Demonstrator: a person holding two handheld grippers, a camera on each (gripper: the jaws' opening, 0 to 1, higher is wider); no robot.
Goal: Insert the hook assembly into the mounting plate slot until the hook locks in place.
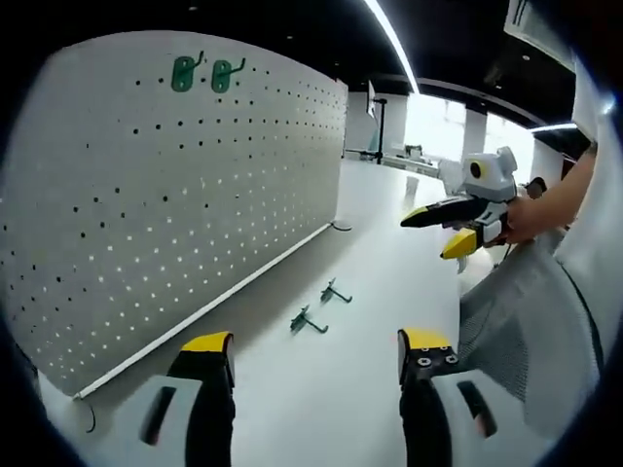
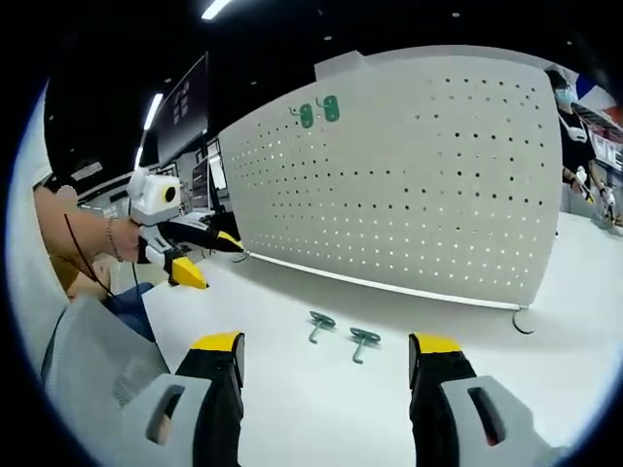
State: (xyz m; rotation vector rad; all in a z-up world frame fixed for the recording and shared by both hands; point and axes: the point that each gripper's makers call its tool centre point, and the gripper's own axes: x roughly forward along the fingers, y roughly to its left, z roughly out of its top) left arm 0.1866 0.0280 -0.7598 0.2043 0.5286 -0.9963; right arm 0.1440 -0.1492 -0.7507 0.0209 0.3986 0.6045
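Lab or workshop: pegboard (image 1: 175,195); ceiling strip lights (image 1: 394,41)

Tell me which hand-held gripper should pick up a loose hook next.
Either, marginally the right: both hooks lie centred ahead of the right hand-held gripper, open and empty. The left hand-held gripper sees them ahead too.
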